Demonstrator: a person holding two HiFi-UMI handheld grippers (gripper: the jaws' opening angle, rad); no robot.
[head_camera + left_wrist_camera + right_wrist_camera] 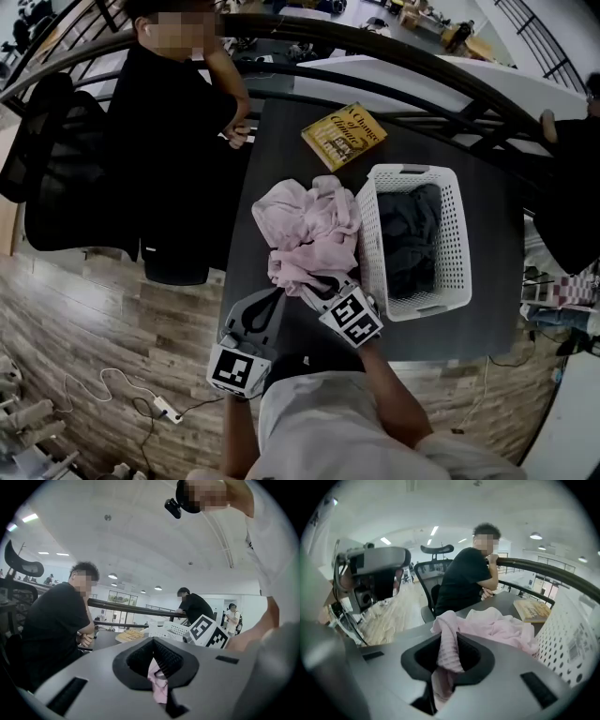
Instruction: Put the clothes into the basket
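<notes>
A crumpled pink garment lies on the dark table, just left of the white perforated basket. Dark clothes fill the basket. My right gripper is shut on a fold of the pink garment at its near edge; the right gripper view shows the cloth pinched between the jaws, the rest heaped ahead. My left gripper is beside it, shut on a small strip of the same pink cloth between its jaws.
A yellow book lies at the table's far side. A person in black sits at the far left by a black chair. Another person stands at the right. A curved black railing runs behind the table.
</notes>
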